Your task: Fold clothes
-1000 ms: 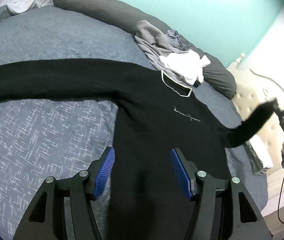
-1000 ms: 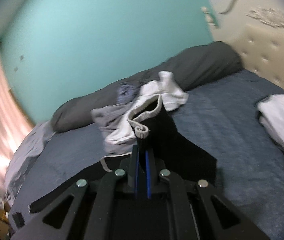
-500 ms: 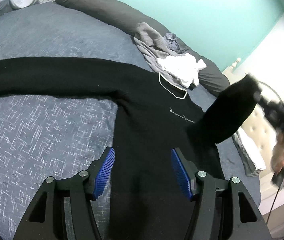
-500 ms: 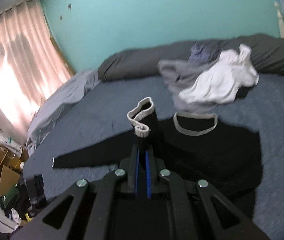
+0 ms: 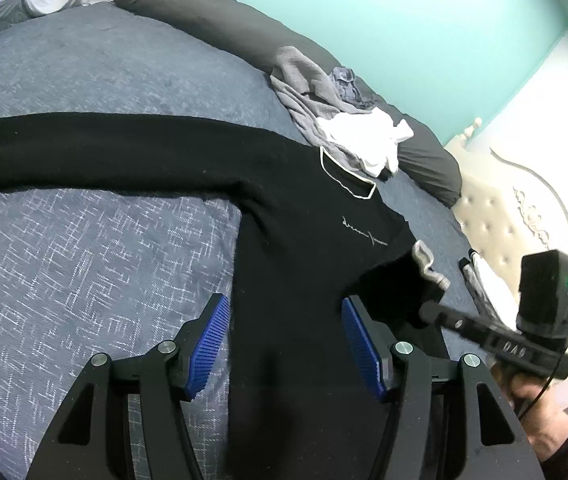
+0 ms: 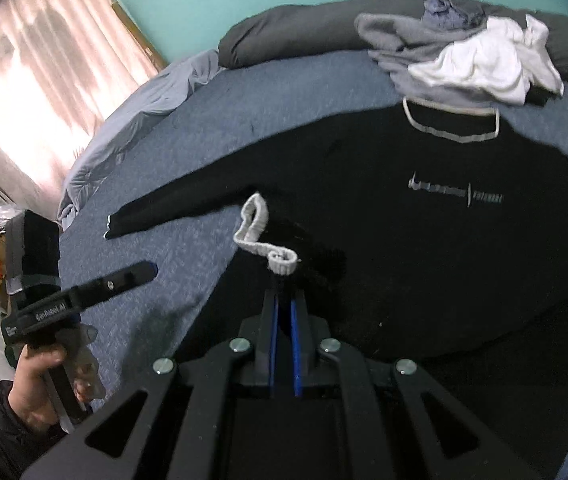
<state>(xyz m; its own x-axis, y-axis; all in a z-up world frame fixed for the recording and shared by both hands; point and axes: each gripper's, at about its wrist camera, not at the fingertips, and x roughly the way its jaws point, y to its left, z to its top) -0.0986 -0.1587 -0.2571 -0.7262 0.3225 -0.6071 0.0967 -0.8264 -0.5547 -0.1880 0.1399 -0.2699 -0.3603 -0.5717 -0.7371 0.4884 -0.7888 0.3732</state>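
Now, sweaters: one black sweater (image 5: 291,216), flat on the bed (image 5: 84,264).
Cuff (image 6: 268,240): pinched by the right gripper (image 6: 282,280), at 12 o'clock of it.
Left gripper (image 5: 284,344): wide, empty, over the hem.
Loose pile (image 6: 463,52): one, at 1 o'clock.

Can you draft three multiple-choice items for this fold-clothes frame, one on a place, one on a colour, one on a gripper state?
1. Where does the white garment lie?
A. On the grey clothes pile beyond the sweater's collar
B. On the spread sleeve
C. Between the left gripper's pads

2. What colour is the trim on the collar of the black sweater?
A. Red
B. Off-white
C. Blue

3. How does the right gripper stand?
A. Wide open over bare bedding
B. Out of view
C. Shut on the sleeve cuff

Answers:
1 A, it rests atop the grey clothes near the dark pillow.
2 B, a pale band rims the neckline.
3 C, the blue pads pinch the dark sleeve just behind its pale ribbed cuff, held over the sweater's body.
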